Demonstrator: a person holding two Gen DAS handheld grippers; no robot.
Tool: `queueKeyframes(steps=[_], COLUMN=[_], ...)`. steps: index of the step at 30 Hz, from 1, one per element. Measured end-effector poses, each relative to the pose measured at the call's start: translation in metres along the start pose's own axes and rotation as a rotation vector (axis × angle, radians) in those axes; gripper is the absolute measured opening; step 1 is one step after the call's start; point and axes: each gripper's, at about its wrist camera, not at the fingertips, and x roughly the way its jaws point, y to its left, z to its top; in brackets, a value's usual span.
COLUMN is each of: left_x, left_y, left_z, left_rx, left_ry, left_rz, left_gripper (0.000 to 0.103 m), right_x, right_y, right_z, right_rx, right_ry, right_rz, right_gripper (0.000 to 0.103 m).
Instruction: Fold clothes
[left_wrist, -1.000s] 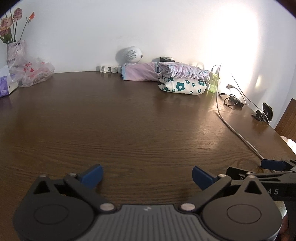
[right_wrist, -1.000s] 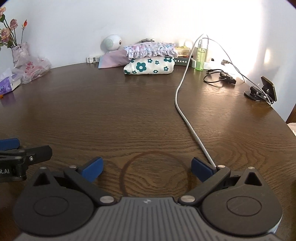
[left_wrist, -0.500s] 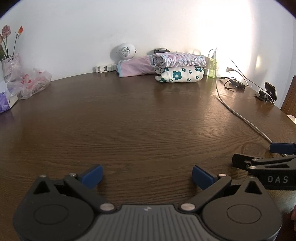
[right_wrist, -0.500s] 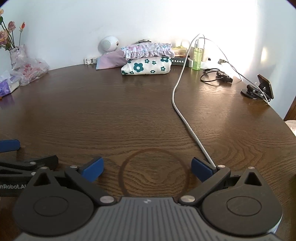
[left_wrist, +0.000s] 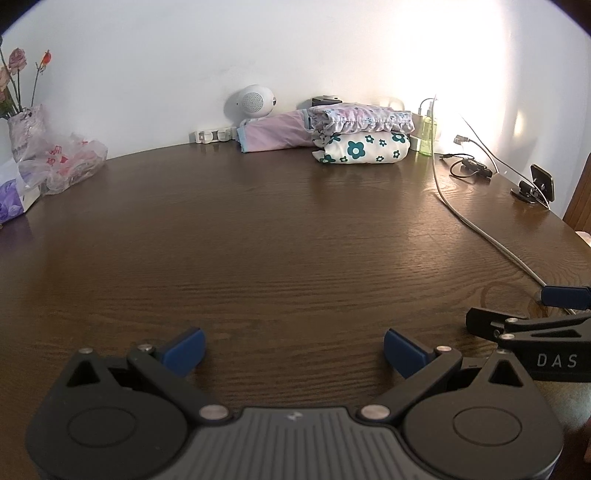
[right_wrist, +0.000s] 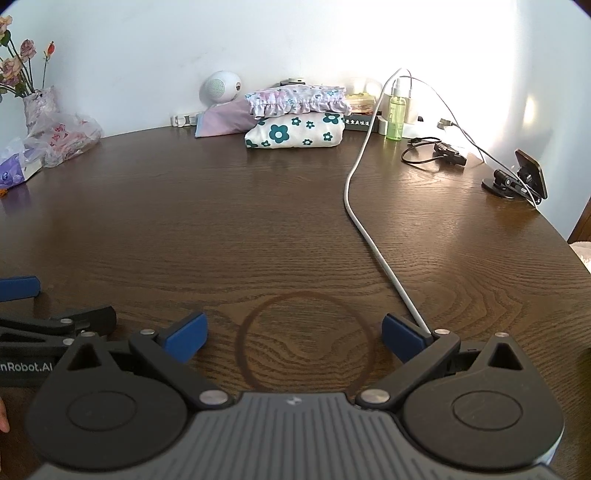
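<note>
Folded clothes are stacked at the far edge of the brown wooden table (left_wrist: 258, 236): a white garment with teal flowers (left_wrist: 364, 148) (right_wrist: 295, 131), a frilled lilac floral one (left_wrist: 360, 118) (right_wrist: 299, 98) on top, and a pink one (left_wrist: 277, 131) (right_wrist: 227, 116) to their left. My left gripper (left_wrist: 293, 349) is open over bare table near the front, holding nothing. My right gripper (right_wrist: 293, 334) is open too, over a dark ring stain (right_wrist: 306, 343), and empty. Each gripper shows at the edge of the other's view.
A white cable (right_wrist: 364, 221) runs from the back wall toward my right gripper. Along the back stand a white round speaker (right_wrist: 219, 86), a green bottle (right_wrist: 395, 114), a phone holder (right_wrist: 524, 177), black cords (right_wrist: 439, 151), a plastic bag (left_wrist: 62, 166) and a flower vase (left_wrist: 26, 125).
Both views have levelled and pulled back a little from the clothes. The grippers have drawn closer side by side. Both stayed open and empty.
</note>
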Motion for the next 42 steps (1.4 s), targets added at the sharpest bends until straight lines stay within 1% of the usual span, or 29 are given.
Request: queueKeyframes(steps=[3,7,14,19,42], left_x=[-0.0008,-0.001,-0.0007,-0.0008,0.0002], left_y=[-0.0005,-0.0006,-0.0004,0.0001,-0.0008], left_z=[-0.0003,-0.0005,-0.0004,-0.0004,0.001], left_rx=[0.0,-0.001,0.0,0.0,-0.008], left_ry=[0.0,0.0,0.0,0.0,-0.001], left_rz=[0.001,0.0,0.0,0.0,0.012], left_gripper=[0.103,0.103,0.103,0.103,0.103], right_x=[-0.0003,-0.0021,-0.0021,-0.0039,-0.0037], right_y=[0.0001,-0.0018,-0.0013,-0.0038,-0.0038], right_z=[-0.0004,-0.0018,-0.0025,-0.0035,-0.0028], right_rx=[-0.002,-0.017,-0.023,-0.035,-0.039], right_ry=[0.0,0.0,0.001,0.001,0.001], right_rz=[0.001,0.022,0.024,0.045,0.046], right_gripper=[0.103,0.102,0.102,0.102,0.103])
